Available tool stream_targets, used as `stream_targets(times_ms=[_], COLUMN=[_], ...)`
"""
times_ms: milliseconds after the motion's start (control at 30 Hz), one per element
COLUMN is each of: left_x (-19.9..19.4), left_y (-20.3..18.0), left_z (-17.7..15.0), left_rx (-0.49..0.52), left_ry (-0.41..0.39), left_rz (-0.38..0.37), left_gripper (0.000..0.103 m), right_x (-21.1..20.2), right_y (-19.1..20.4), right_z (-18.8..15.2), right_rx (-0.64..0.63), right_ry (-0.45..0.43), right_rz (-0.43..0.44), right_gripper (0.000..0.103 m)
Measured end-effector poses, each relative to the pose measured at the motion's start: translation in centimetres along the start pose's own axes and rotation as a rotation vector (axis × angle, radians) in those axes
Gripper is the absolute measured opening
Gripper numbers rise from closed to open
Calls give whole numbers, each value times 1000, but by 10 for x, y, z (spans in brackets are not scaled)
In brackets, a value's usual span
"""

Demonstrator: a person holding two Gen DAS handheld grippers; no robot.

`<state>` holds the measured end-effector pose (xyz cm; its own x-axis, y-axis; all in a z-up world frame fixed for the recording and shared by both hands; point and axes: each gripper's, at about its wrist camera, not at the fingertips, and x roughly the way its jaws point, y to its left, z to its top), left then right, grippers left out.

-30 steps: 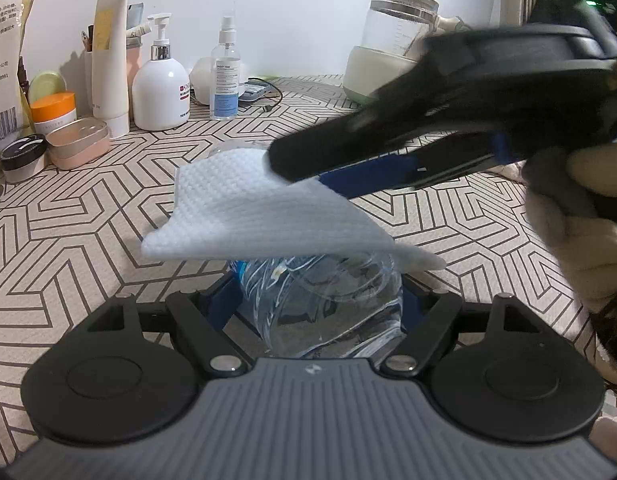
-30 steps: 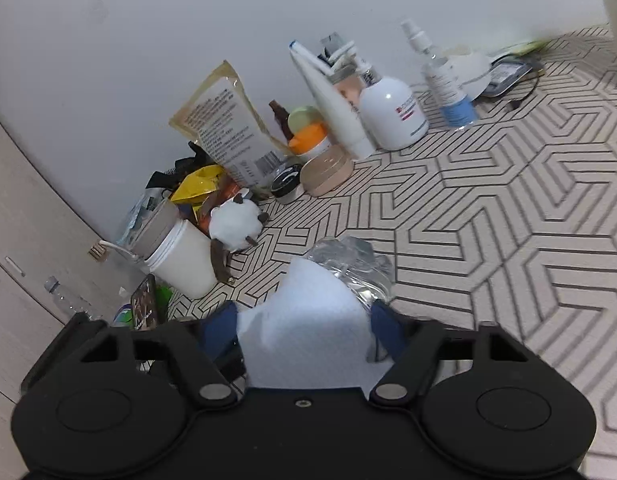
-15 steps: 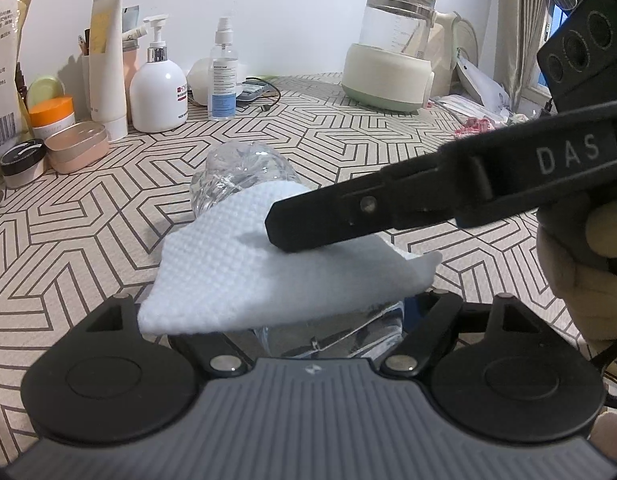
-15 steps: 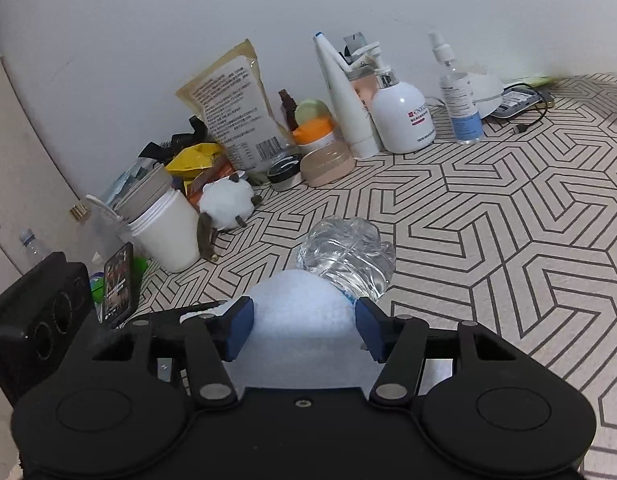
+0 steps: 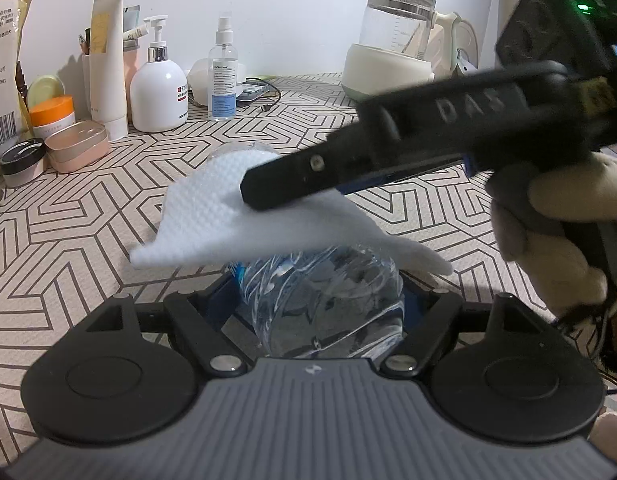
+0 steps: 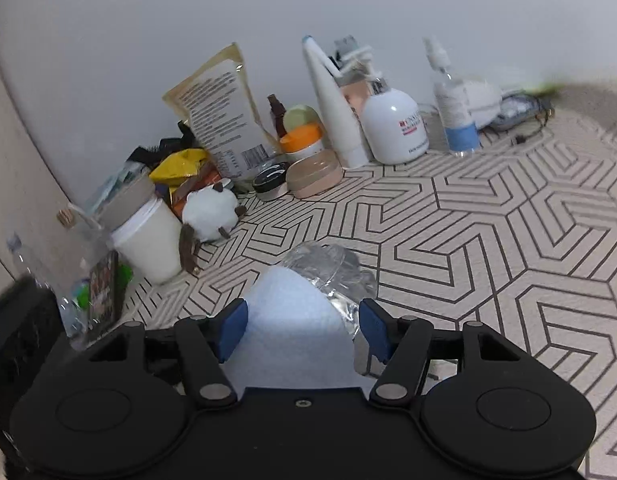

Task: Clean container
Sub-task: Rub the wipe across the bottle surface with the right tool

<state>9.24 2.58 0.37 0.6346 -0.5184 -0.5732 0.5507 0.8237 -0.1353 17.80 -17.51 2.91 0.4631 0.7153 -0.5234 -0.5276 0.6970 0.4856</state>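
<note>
low centre of the left wrist view, the clear plastic bottle [image 5: 322,308] lies on its side, near end pinched between the blue pads of the left gripper [image 5: 320,300]; jaws closed in on it. its far end shows centre frame in the right wrist view [image 6: 328,268], over the patterned tabletop [image 6: 508,240].

right gripper [image 6: 302,326] comes in from the right of the left view [image 5: 292,184] with a white wipe [image 5: 228,216] draped over the bottle's top. blue pads [image 6: 232,324] stand either side of the wipe in the right view; whether they actually clamp the cloth or just press it down, cannot tell.

handling, my read:
- bottle looks empty, thin-walled, ribbed: light, buckles under squeeze, slick. hard grip would dent it, loose grip lets it roll or spin under wiping load.
- best hold is the stiffer end, neck or base; which end sits in the left jaws is hidden.
- wipe is soft, limp, bunches easily; needs a pinch near the middle so a flat patch stays on the plastic.
- toiletries at upper left, pump bottle [image 5: 158,92] and spray bottle [image 5: 223,80], are well apart from the work.
</note>
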Motion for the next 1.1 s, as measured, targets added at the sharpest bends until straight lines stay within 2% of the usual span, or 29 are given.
stream_targets(times_ms=[267, 333, 400, 467, 633, 700, 767, 933, 1100], left_x=[0, 0, -1, 0, 0, 0, 1, 1, 1], left_y=[3, 4, 4, 3, 3, 4, 3, 4, 6], left_z=[0, 0, 0, 0, 0, 0, 0, 1, 1], left_rx=[-9, -13, -15, -12, -8, -9, -7, -7, -9], left_ry=[0, -1, -2, -1, 1, 1, 2, 3, 2], left_rz=[-12, -15, -17, -15, -12, -14, -13, -15, -16], left_gripper=[79, 79, 79, 79, 79, 81, 81, 81, 81], right_x=[4, 0, -14, -28, -26, -15, -9, -3, 3], right_y=[-20, -16, -13, -16, -31, -44, -55, -48, -29], right_z=[-2, -1, 3, 5, -14, -27, -37, -31, -27], right_rx=[125, 95, 57, 75, 234, 387, 516, 454, 309], right_ry=[21, 63, 42, 14, 87, 137, 131, 93, 88], right_rz=[74, 61, 12, 25, 179, 308, 370, 310, 231], right_gripper=[70, 81, 81, 81, 81, 81, 79, 71, 71])
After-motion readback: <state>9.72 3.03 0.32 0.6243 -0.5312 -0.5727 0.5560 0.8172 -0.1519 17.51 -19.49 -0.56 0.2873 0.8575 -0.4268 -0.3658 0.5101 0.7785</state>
